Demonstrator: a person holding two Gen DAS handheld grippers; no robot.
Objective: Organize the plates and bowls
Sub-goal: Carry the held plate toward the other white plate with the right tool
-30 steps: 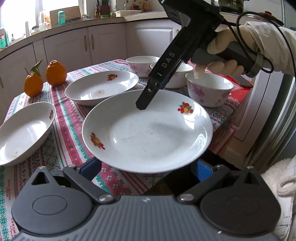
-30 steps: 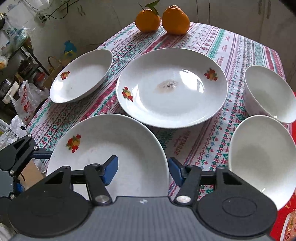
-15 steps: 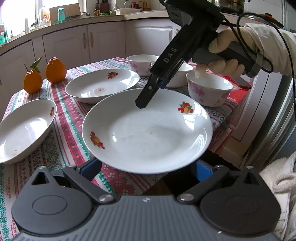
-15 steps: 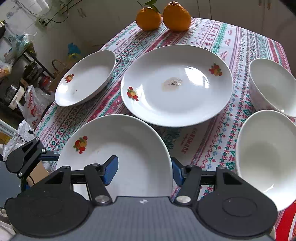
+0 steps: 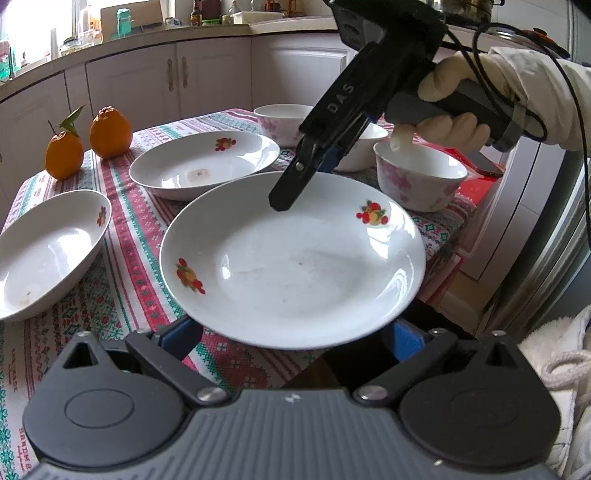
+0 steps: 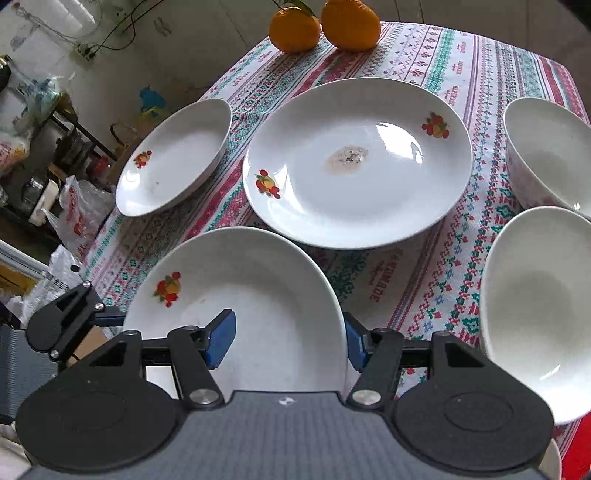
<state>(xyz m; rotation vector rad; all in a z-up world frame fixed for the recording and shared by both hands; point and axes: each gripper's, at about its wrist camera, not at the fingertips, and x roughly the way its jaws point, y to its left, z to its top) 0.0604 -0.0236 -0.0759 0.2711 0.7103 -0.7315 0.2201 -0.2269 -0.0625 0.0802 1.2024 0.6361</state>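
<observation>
A white plate with fruit prints [image 5: 295,258] sits at the near table edge, right in front of my left gripper [image 5: 291,336], which is open with its blue pads under the plate's near rim. My right gripper [image 6: 288,339] is open; its left pad is above the plate [image 6: 258,288] and its right pad is outside the rim. It also shows in the left wrist view [image 5: 291,192], angled down over the plate's far rim. A second plate [image 6: 354,162] with a stain and a third plate [image 6: 173,155] lie beyond.
White bowls with pink flowers stand at the right [image 6: 535,302] [image 6: 550,147] [image 5: 417,181]. Two oranges [image 6: 325,26] sit at the far table end. The striped tablecloth [image 6: 406,277] covers the table. Kitchen cabinets [image 5: 177,81] stand behind; clutter lies on the floor at left [image 6: 44,192].
My right gripper has moved forward and lower over the near plate's rim. The left gripper has stayed at the plate's near edge.
</observation>
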